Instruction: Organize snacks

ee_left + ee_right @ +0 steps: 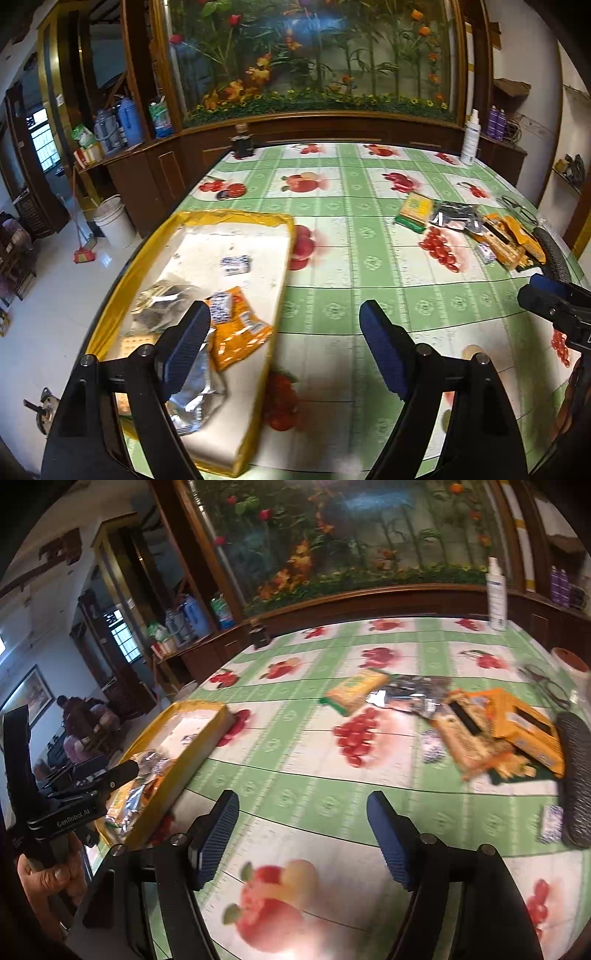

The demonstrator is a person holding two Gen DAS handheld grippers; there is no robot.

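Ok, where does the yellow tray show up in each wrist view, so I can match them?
Left wrist: the yellow tray fills the lower left, snacks inside, under the left gripper.
Right wrist: tray at mid-left, table's left edge.
Shared landmark: the white spray bottle at the table's far right.

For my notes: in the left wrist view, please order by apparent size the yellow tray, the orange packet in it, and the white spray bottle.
1. Yellow tray
2. Orange packet
3. White spray bottle

The bottle stands farthest from the camera, so its true size against the packet is unsure.
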